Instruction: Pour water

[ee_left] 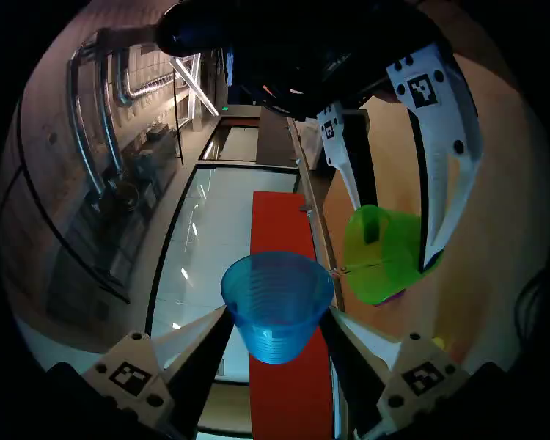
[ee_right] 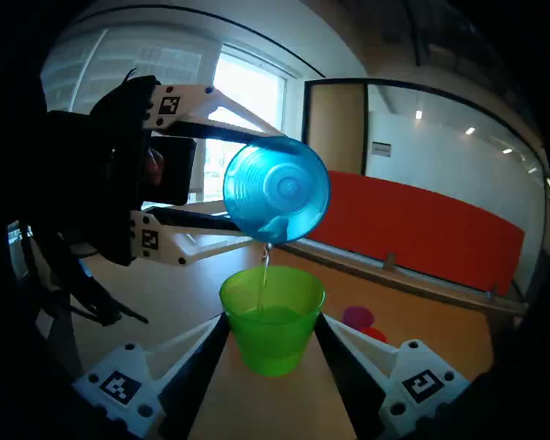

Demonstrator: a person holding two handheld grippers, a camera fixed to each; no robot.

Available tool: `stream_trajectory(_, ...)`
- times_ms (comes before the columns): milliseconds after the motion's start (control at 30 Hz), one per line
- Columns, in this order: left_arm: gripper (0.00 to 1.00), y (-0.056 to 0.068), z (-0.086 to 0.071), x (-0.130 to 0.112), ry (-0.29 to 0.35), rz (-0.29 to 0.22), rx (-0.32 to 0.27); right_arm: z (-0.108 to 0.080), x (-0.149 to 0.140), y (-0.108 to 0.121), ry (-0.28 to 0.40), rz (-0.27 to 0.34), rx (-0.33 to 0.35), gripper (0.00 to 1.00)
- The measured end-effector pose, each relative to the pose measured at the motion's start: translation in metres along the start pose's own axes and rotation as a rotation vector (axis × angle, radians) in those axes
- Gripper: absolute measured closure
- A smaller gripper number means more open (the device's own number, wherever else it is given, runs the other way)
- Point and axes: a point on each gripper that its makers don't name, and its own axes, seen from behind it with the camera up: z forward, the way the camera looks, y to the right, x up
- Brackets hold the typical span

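My left hand-held gripper (ee_left: 275, 323) is clamped on the blue cup (ee_left: 277, 304), a finger pressing each side; in the right gripper view that cup is tipped over at twelve o'clock from the green cup (ee_right: 273, 330); a thin stream of water (ee_right: 263, 282) falls from its low edge into the green one; my right hand-held gripper (ee_right: 273, 345) grips the green cup upright, partly filled, over the wooden surface (ee_right: 165, 293); I cannot tell whether it touches.
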Motion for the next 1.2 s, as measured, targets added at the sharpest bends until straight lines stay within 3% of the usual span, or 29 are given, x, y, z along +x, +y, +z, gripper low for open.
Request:
stream_trajectory(200,0.19,0.001,-0.003,0.001,0.001,0.007,0.001,-0.001,0.000,0.001,-0.001,0.001,0.000,0.14)
stream_trajectory(800,0.19,-0.006,0.013,-0.001,0.000,-0.001,0.007,-0.002,-0.001,0.004,0.001,0.000,-0.001,0.13)
stream_trajectory(1200,0.19,-0.004,0.011,-0.008,-0.028,-0.096,0.007,-0.004,-0.002,0.002,0.002,0.003,-0.001,0.13)
